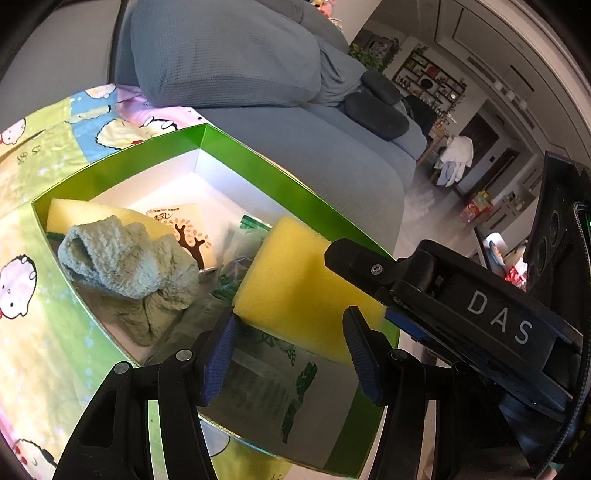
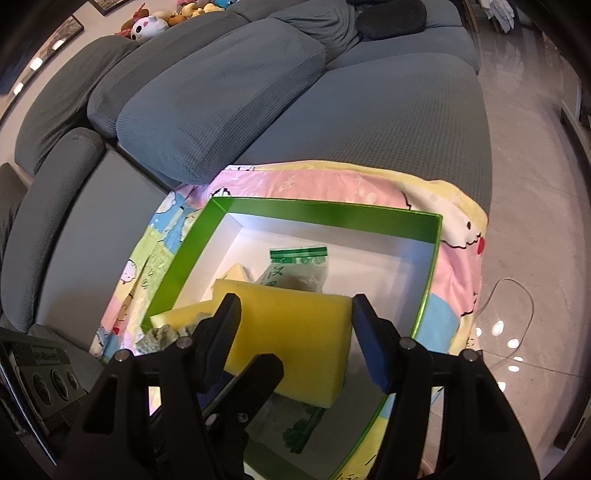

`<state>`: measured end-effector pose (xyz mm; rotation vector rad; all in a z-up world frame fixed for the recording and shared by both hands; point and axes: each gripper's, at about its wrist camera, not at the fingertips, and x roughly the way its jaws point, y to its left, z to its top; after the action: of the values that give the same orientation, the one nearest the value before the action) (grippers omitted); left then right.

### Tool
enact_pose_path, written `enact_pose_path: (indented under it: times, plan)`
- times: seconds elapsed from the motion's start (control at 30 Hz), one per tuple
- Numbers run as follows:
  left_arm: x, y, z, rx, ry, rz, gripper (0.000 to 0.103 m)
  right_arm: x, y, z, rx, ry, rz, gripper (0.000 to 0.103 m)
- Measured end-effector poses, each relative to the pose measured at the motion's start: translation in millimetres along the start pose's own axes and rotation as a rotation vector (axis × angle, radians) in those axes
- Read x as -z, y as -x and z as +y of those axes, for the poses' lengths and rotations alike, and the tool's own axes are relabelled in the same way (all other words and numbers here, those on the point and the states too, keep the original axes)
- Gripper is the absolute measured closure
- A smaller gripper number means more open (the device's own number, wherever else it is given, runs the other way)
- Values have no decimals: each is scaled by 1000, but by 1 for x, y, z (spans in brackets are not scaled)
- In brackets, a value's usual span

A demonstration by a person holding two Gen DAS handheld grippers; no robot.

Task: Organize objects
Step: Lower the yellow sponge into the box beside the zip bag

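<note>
Green box (image 2: pixel 325 212), white inside, sits on a cartoon-print blanket (image 2: pixel 458 229) spread over the seat of a grey sofa (image 2: pixel 369 122).

Contents, left wrist view: a yellow sponge (image 1: pixel 295 280) at the 3 o'clock side of the box, tilted, its upper edge against the green rim. A grey-green knitted cloth (image 1: pixel 129 266) lies bunched at 9 o'clock, partly over a second yellow sponge (image 1: pixel 74 212) in the 10 o'clock corner. A tissue pack with a tree print (image 1: pixel 188 229) lies near the centre. A clear bag with green print (image 1: pixel 269 376) lies flat at 6 o'clock, and another bag with a green zip strip (image 2: pixel 299 254) sits toward the 12 o'clock wall.

Right hand-held gripper (image 2: pixel 295 332): fingers spread to about the width of the tilted yellow sponge, one on either side of it. Whether the pads press on the sponge cannot be told. In the left wrist view one of its fingers lies across the sponge's upper right corner.

Left hand-held gripper (image 1: pixel 291 347): fingers apart, holding nothing, positioned over the 6 o'clock end of the box just below the sponge's lower edge.

Stuffed toys (image 2: pixel 155 18) sit on the sofa back at 11 o'clock.
</note>
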<state>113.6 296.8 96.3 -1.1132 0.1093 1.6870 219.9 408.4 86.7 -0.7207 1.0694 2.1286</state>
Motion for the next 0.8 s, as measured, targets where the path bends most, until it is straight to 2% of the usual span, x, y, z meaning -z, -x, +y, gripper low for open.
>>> enact_pose_path:
  times: [0.8]
  plan:
    - [-2,-4,-1,-58,-10,12,45,4,-7,-2,43,-13,9,41]
